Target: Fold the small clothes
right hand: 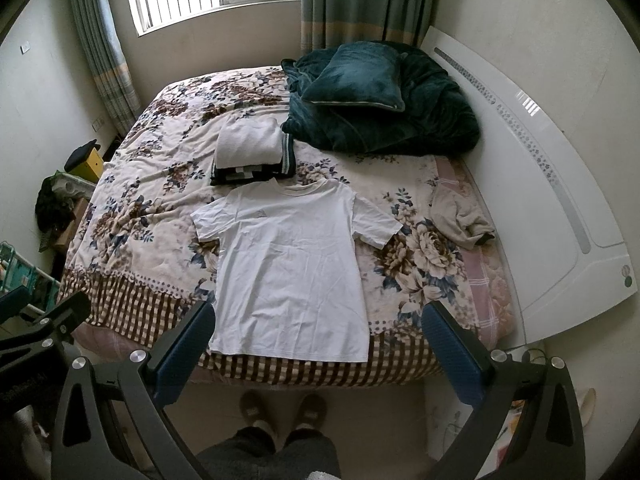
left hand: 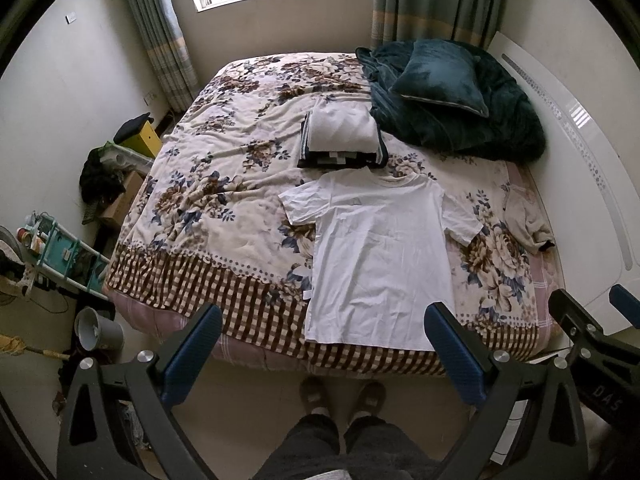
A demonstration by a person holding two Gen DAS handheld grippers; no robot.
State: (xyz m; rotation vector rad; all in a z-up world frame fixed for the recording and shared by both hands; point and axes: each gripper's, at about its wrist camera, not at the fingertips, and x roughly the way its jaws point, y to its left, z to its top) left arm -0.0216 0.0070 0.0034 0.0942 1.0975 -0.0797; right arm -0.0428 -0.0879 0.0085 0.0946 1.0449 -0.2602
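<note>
A white T-shirt (left hand: 380,256) lies spread flat, front up, collar away from me, near the bed's front edge; it also shows in the right wrist view (right hand: 292,268). Behind it sits a stack of folded clothes (left hand: 342,136), white on top of dark striped pieces, also in the right wrist view (right hand: 250,148). A crumpled beige garment (left hand: 526,216) lies by the headboard, also in the right wrist view (right hand: 460,216). My left gripper (left hand: 324,320) is open and empty, held above the bed's front edge. My right gripper (right hand: 318,320) is open and empty, beside it at the same height.
The bed (left hand: 208,216) has a floral cover with a checked border. A dark green blanket and pillow (left hand: 444,100) lie at the back right. A white headboard (right hand: 540,184) runs along the right. A bucket (left hand: 96,330), rack and boxes crowd the floor at left. My slippered feet (left hand: 344,398) stand at the bed's foot.
</note>
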